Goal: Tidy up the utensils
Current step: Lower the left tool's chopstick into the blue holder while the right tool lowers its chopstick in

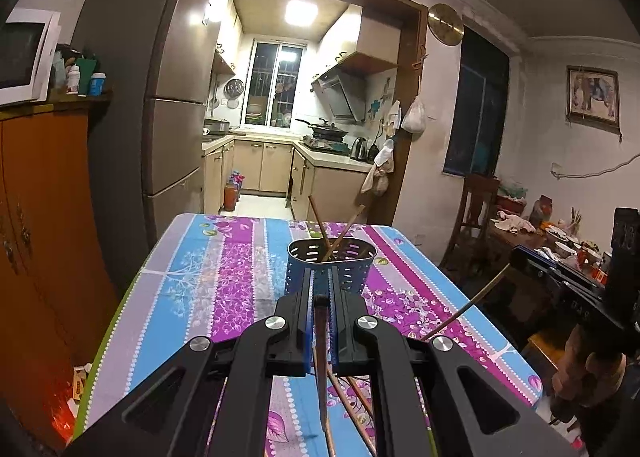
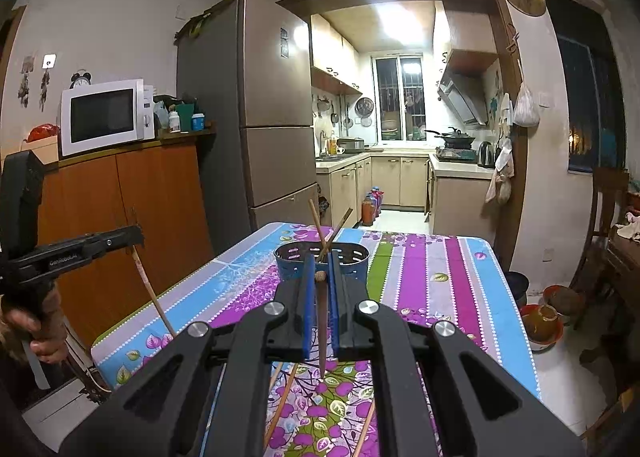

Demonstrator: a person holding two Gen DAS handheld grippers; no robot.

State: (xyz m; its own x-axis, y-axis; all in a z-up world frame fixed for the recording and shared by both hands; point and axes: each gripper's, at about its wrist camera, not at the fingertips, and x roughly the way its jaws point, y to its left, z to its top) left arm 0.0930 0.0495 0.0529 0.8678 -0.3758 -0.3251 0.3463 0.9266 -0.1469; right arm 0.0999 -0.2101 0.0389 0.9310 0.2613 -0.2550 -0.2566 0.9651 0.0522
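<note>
A blue perforated utensil holder (image 1: pixel 352 267) (image 2: pixel 348 263) stands on the floral striped tablecloth (image 1: pixel 224 277) (image 2: pixel 432 277) with two chopsticks leaning in it. My left gripper (image 1: pixel 320 275) is shut on a dark brown chopstick (image 1: pixel 321 341) that hangs tip down, just short of the holder. My right gripper (image 2: pixel 321 259) is shut on a second chopstick (image 2: pixel 322 321) in the same way. Each gripper also shows in the other's view: the right gripper (image 1: pixel 514 259) with its chopstick (image 1: pixel 464 313) slanting down, the left gripper (image 2: pixel 138 235) with its chopstick (image 2: pixel 152 289). Several loose chopsticks (image 1: pixel 348 405) (image 2: pixel 280 397) lie below.
A tall fridge (image 2: pixel 264 105) and an orange cabinet (image 2: pixel 132 209) with a microwave (image 2: pixel 104 115) stand left of the table. A kitchen opens beyond. To the right are a wooden chair (image 1: pixel 476 209), a cluttered side table (image 1: pixel 560 245) and bowls on the floor (image 2: pixel 542 321).
</note>
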